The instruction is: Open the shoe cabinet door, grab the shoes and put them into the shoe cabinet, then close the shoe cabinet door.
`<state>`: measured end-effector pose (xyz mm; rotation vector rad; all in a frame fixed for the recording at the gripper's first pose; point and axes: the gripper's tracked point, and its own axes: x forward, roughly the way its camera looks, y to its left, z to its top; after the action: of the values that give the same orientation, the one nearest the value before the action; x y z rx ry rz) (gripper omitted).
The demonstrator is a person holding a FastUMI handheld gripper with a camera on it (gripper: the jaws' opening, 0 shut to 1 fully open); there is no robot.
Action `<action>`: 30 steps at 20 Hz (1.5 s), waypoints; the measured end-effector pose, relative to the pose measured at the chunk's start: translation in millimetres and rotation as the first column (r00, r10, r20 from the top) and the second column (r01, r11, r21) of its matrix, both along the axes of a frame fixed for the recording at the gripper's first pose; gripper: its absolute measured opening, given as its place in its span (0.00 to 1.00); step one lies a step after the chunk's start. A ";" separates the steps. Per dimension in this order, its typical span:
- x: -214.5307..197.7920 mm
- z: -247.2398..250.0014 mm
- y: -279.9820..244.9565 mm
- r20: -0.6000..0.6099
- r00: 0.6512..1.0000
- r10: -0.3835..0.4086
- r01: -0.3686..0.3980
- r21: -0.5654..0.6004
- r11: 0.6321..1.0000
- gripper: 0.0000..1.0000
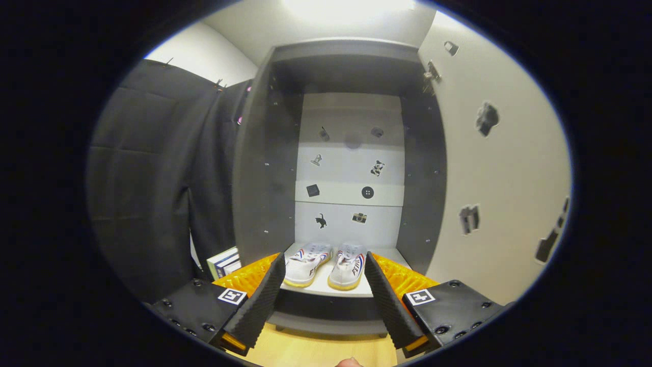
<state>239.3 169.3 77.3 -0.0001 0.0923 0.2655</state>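
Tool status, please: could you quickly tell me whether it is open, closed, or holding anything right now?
Tool: open and holding nothing; the shoes sit beyond its fingers on the cabinet's bottom shelf.

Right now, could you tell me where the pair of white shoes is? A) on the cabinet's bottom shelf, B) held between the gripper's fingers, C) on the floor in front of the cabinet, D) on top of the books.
A: the white shoes sit side by side on the bottom shelf of the open cabinet, beyond the open gripper, whose fingers touch nothing.
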 end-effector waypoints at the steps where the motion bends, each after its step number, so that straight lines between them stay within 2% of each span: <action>1: -23.2 2.7 -6.3 0.000 1.000 0.006 -0.006 0.003 1.000 0.97; 8: -159.2 35.9 -55.1 0.017 0.999 0.030 -0.031 0.041 0.999 0.97; 13: -209.7 59.6 -105.2 0.037 0.999 0.024 -0.025 0.021 0.999 0.97; 16: -221.1 67.7 -154.2 0.045 0.998 -0.049 0.048 0.025 0.999 0.97; 20: -223.2 66.7 -224.1 0.033 0.982 -0.185 0.184 0.046 0.982 0.97; 23: -219.7 69.6 -271.9 0.038 0.957 -0.289 0.285 0.080 0.955 0.97; 27: -200.3 56.3 -322.8 -0.006 0.909 -0.417 0.415 0.121 0.902 0.97; 30: -175.5 33.1 -337.8 -0.055 0.886 -0.461 0.464 0.132 0.876 0.97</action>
<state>63.9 -168.5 110.4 0.1658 0.0918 -0.2103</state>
